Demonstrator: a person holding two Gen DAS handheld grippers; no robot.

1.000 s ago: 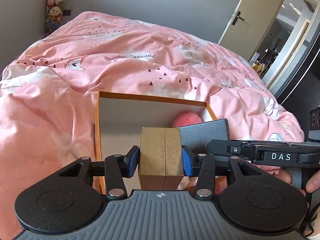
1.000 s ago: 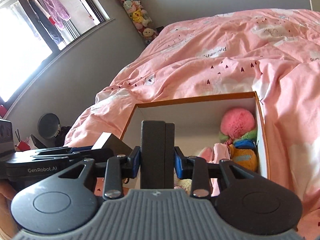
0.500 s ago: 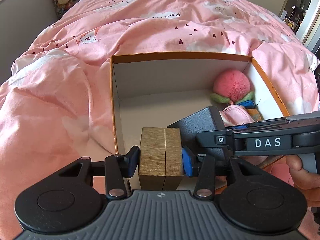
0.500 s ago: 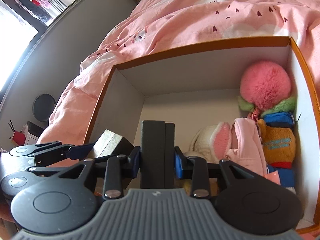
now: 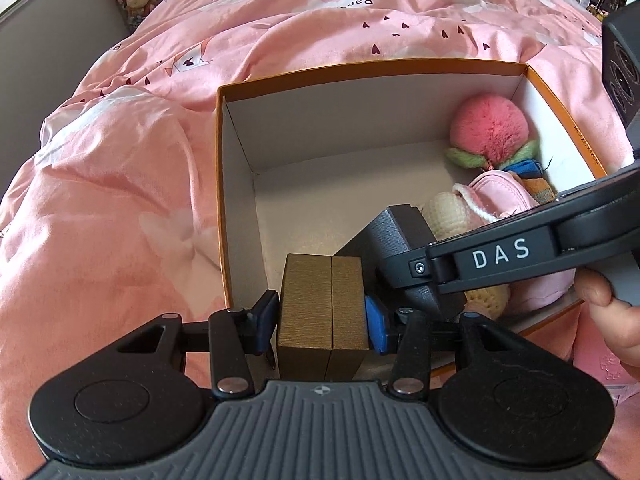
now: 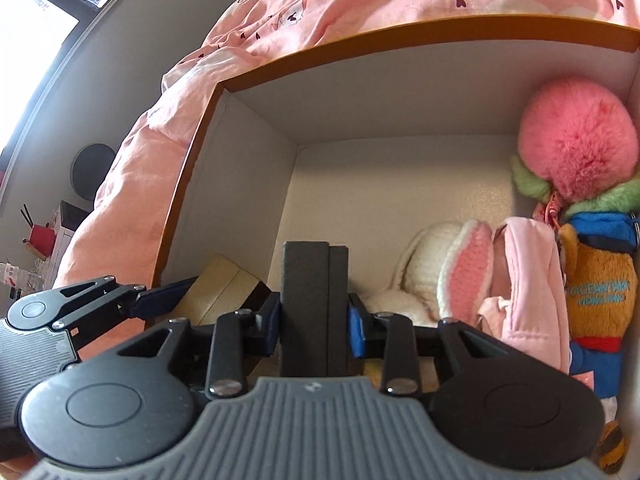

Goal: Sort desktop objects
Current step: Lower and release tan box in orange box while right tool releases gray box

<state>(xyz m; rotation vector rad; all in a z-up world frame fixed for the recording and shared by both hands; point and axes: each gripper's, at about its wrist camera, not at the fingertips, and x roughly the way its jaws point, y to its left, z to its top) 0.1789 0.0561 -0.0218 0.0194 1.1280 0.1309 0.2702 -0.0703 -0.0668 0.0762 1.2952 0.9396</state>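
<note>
Two clamped cases (image 5: 324, 304) (image 6: 314, 308), seemingly inside box (image 5: 360, 70).

The right gripper (image 5: 416, 280) carries a white label "DAS" on its side, seen from the left wrist. The quilt (image 5: 320, 12) has a printed word, upside down, which looks like "Parent". The orange bear (image 6: 600, 280) in the box has blue letters on its body, "OCEAN PARK HONG KONG", partly blurred.

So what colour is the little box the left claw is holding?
Gold, with a fine ribbed texture. The gold box shows best in the left wrist view, clamped in the left claw.
</note>
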